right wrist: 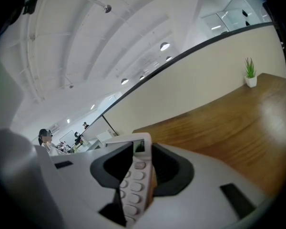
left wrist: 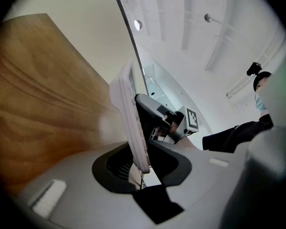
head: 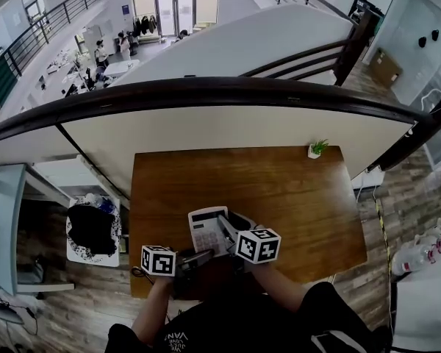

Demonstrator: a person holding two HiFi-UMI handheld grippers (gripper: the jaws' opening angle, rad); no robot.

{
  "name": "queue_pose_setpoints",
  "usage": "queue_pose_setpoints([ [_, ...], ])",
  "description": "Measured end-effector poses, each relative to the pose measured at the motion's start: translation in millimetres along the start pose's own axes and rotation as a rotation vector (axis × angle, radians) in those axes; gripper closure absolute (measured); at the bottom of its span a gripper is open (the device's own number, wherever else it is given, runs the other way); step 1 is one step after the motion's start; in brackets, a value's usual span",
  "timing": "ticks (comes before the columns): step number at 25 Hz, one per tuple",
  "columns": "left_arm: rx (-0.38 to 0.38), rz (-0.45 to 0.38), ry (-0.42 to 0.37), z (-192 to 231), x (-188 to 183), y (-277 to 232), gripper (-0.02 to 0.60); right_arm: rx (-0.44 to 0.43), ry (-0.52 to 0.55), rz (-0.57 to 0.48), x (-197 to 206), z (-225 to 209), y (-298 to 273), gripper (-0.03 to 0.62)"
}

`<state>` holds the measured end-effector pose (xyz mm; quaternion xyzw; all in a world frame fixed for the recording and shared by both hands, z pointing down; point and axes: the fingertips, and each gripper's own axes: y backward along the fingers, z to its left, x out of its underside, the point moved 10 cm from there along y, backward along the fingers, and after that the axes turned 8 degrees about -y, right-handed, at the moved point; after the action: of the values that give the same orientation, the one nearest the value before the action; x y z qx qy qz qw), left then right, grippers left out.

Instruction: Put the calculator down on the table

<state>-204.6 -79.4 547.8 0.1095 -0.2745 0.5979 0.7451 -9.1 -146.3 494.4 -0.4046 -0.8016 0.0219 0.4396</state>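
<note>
1. Gripping the calculator (head: 205,230) from the near side, the left gripper (head: 200,257) has its jaws closed on one edge; its own view shows the white body edge-on between the jaws.
2. The right gripper (head: 226,234) is likewise clamped on the calculator (right wrist: 136,175), with the rows of keys sitting between its jaws.
3. The calculator hangs over the near part of the wooden table (head: 287,193), keys up and tilted. Whether its underside touches the wood cannot be told; I judge it not yet set down.
4. To do the step well:
   - lower both grippers together so the body comes flat;
   - settle it further in from the near edge;
   - open the jaws only once it rests;
   - draw each gripper straight back so it is not dragged.
5. The small potted plant (head: 317,148) at the far edge is well apart and no obstacle.
6. Writing:
   - no brand or label can be read on the calculator;
   - the gripper cubes carry square black-and-white patterns, no words;
   - pale print on the person's dark top is upside down and too small to read.
</note>
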Motion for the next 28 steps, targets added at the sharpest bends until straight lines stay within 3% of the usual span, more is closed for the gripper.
queue_pose_setpoints([
  [16, -0.062, 0.038, -0.001, 75, -75, -39, 0.492, -0.009, 0.042, 0.029, -56, -55, -82, 0.461],
  [28, -0.089, 0.092, 0.051, 130, -130, -67, 0.492, 0.009, -0.015, 0.011, -80, -106, -145, 0.461],
])
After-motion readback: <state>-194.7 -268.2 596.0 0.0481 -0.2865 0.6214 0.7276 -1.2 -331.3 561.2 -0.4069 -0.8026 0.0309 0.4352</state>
